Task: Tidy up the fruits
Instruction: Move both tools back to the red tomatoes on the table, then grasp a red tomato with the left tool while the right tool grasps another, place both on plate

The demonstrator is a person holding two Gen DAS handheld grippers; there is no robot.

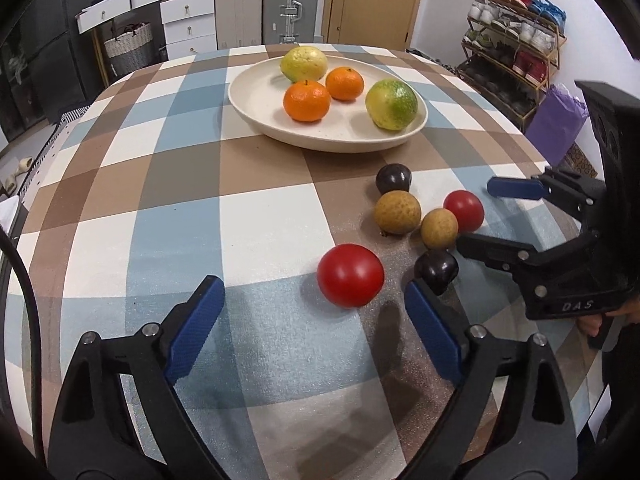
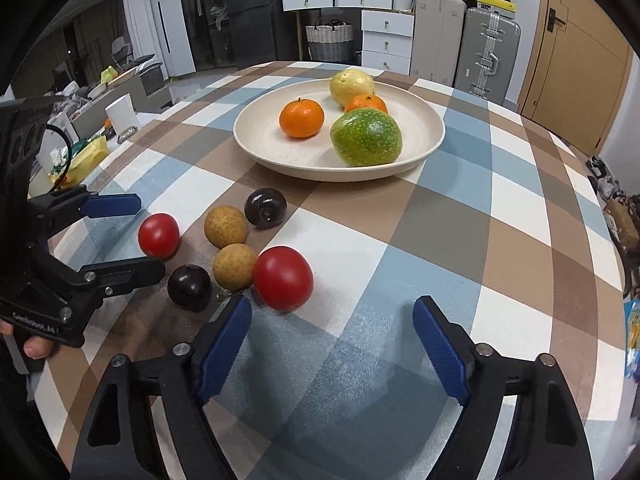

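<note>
A cream plate (image 1: 256, 114) (image 2: 256, 148) holds two oranges (image 1: 307, 101), a yellow fruit (image 1: 304, 64) and a green-yellow fruit (image 1: 391, 105) (image 2: 366, 137). On the checked cloth lie two red tomatoes (image 1: 350, 275) (image 1: 464, 210), two brown longans (image 1: 397, 213) (image 1: 439, 228) and two dark plums (image 1: 393, 178) (image 1: 436, 270). My left gripper (image 1: 314, 316) is open, just short of the near tomato in its own view. My right gripper (image 2: 332, 340) is open and empty; its tomato (image 2: 283, 278) lies just ahead-left. In the left wrist view the right gripper (image 1: 476, 212) straddles the far tomato.
The round table's edge (image 1: 560, 184) curves close on the right. Drawers, suitcases (image 1: 290, 4) and a shoe rack (image 1: 516, 36) stand behind. A cluttered side table (image 2: 92, 148) lies to the left in the right wrist view.
</note>
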